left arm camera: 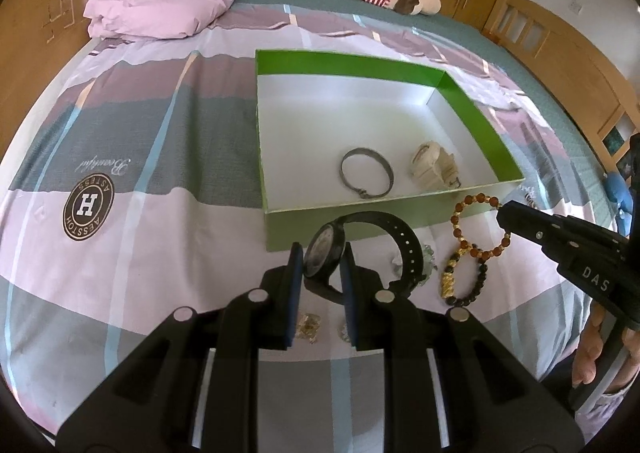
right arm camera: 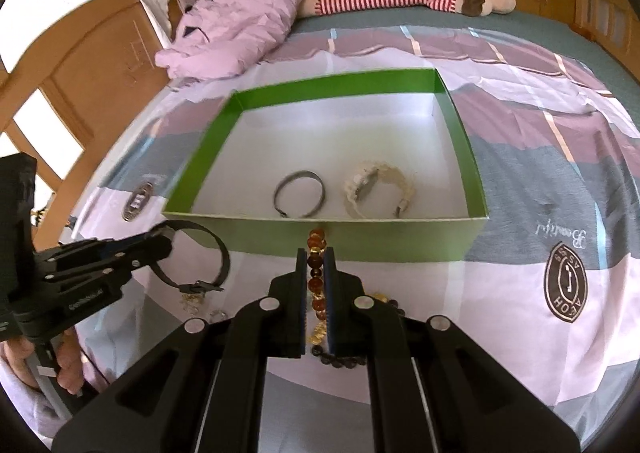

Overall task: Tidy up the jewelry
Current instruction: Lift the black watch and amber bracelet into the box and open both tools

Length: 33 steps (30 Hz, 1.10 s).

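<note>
Jewelry is divided between bed and green box (left arm camera: 476, 121): a metal bangle (left arm camera: 367, 173) and cream watch (left arm camera: 434, 169) lie inside. The black watch (left arm camera: 324, 249) is clamped by the left hand-held gripper (left arm camera: 320, 265), the amber bead bracelet (right arm camera: 315, 273) by the right hand-held gripper (right arm camera: 315, 265).

Open green cardboard box (left arm camera: 476, 113), white inside, on bed: grey metal bangle (left arm camera: 367, 173) flat beside cream beaded watch (left arm camera: 434, 169). Outside, against front wall: black wristwatch (left arm camera: 360, 253), amber bead bracelet (left arm camera: 478, 227), black-gold bead bracelet (left arm camera: 464, 277).
</note>
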{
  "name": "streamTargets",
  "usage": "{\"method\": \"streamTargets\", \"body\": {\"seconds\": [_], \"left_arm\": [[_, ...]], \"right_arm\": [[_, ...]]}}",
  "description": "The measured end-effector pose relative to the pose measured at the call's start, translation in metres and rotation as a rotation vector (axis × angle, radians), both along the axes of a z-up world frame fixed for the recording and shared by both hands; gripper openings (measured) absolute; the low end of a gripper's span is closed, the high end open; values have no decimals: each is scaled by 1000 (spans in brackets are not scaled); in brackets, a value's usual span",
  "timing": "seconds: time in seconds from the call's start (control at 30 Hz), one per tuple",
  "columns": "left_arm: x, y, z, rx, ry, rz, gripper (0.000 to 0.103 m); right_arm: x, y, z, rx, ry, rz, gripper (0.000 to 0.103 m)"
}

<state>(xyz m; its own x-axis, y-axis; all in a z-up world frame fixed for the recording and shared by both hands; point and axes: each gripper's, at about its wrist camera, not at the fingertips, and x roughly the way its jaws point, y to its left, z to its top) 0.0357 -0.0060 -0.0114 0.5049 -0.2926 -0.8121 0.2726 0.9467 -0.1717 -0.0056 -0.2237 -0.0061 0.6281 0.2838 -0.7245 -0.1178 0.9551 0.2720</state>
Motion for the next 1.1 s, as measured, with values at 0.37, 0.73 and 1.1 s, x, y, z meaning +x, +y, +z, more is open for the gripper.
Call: {"method": "streamTargets", "body": {"seconds": [0.37, 0.73, 1.1], "left_arm": [[-4, 4, 18, -55, -78, 1, 18], [52, -14, 35, -86, -158, 42, 18], [64, -14, 27, -94, -105, 69, 35]], "right_arm": [[-6, -2, 22, 49, -105, 9, 7], [51, 2, 25, 64, -117, -56, 7], [45, -3, 18, 54, -82, -51, 50]]}}
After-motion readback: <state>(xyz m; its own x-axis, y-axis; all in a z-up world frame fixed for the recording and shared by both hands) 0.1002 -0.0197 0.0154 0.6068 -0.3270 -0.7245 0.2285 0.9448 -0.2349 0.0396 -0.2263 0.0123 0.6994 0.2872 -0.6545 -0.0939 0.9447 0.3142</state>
